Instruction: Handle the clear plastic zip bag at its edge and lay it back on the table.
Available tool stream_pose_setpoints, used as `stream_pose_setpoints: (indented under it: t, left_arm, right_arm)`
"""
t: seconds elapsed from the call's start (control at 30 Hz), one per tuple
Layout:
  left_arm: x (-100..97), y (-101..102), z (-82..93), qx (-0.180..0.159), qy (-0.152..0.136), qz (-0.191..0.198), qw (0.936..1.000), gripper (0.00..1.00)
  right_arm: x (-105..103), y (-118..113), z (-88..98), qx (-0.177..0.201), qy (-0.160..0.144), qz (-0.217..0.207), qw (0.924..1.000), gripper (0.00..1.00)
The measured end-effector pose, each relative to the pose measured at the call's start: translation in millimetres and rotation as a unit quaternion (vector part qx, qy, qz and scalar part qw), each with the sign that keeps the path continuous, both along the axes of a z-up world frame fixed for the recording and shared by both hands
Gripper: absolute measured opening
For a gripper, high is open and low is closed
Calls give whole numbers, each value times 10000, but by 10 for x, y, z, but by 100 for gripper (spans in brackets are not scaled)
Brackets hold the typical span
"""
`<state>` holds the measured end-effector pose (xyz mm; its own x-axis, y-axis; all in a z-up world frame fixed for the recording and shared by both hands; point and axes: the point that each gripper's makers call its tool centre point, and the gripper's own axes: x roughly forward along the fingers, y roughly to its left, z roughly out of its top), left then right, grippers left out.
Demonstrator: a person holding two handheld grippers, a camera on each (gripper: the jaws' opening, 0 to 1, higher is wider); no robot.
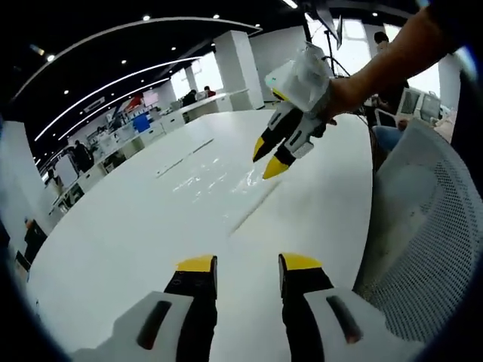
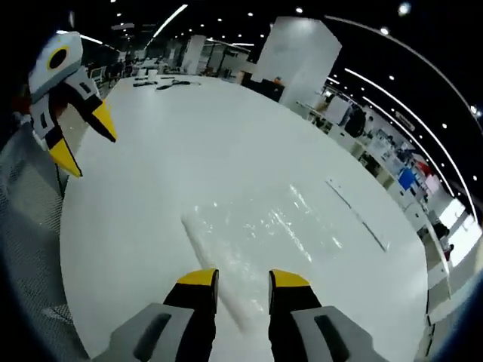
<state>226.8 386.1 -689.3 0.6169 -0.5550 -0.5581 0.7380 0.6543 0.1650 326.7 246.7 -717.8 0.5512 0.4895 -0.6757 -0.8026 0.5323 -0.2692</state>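
The bag (image 2: 264, 234) is clear, so it is hard to see. It lies flat on the big white table (image 2: 173, 151), and mostly only its shine and wrinkles show. In the left gripper view the bag (image 1: 219, 181) is a glossy patch in the middle of the table (image 1: 113, 249), and its edges fade into the white. I cannot tell if anything is inside the bag; it looks flat.

In the right gripper view the right gripper (image 2: 243, 285) is just above the near edge of the bag. Its two yellow tips stand a little apart, with nothing between them. The strip along the near edge of the bag runs down under the tips, and its end is hidden there. I cannot tell if the tips touch the bag.

In the left gripper view the left gripper (image 1: 247, 265) is over bare table, near the bag but not on it. Its tips are a little apart too, and they hold nothing. The right gripper (image 1: 270, 158) comes in from the right side, above the far side of the bag, with a hand (image 1: 343, 94) holding it. A mesh chair (image 1: 423, 226) stands beside the table.

In the right gripper view the left gripper (image 2: 84, 143) hangs in the air well away from the bag, past the table's edge. Some dark things (image 2: 170, 83) lie at the far end of the table, too small to make out.
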Motion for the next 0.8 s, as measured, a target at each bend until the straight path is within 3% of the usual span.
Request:
stream_pose_setpoints:
  t: [0.1,0.53,0.8]
  left_arm:
    - [3,7,-26,-20,54,59,10000,41]
    - [51,57,-66,-238,283,430,9984,67]
    - [77,112,-86,-408,386,686,9961,86]
  right_arm:
    - [-16,1,64,145,-104,5,9998,30]
    - [-200,-97,300,897,-364,-294,9949,68]
    - [-308,-222,356,1198,-294,-634,9903,81]
